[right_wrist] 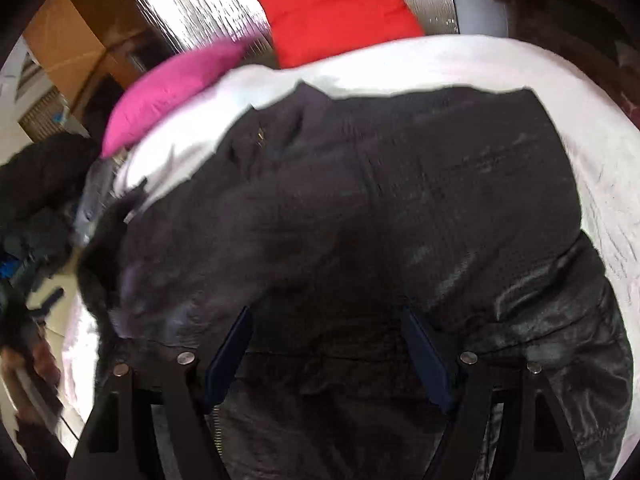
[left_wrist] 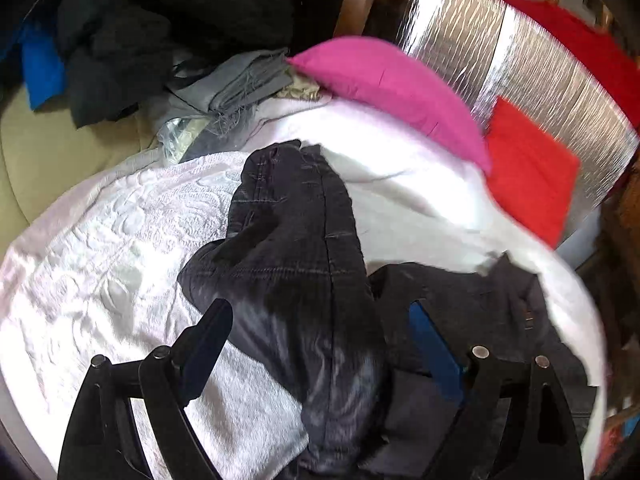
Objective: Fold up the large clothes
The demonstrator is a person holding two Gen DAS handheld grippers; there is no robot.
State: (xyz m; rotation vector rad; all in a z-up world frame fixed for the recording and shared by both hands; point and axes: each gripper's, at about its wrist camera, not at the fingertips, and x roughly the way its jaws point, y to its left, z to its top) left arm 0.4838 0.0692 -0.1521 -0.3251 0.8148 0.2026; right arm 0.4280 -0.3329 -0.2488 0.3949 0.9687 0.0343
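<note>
A dark grey-black quilted jacket [left_wrist: 292, 248] lies on a white textured bed cover [left_wrist: 112, 240]. In the left wrist view one sleeve runs up between my left gripper's fingers [left_wrist: 320, 312], which stand wide apart around it; the jaws are open. In the right wrist view the jacket's body [right_wrist: 380, 200] fills the middle. My right gripper [right_wrist: 328, 316] hovers over the jacket's lower part with its blue-padded fingers [right_wrist: 230, 352] spread apart, open and not clamping cloth.
A pink pillow [left_wrist: 392, 88] and a red pillow [left_wrist: 528, 168] lie at the bed's head against a silver foil panel [left_wrist: 520, 64]. A heap of dark and grey clothes [left_wrist: 160, 40] lies at the far left. Cardboard boxes [right_wrist: 76, 28] stand beyond.
</note>
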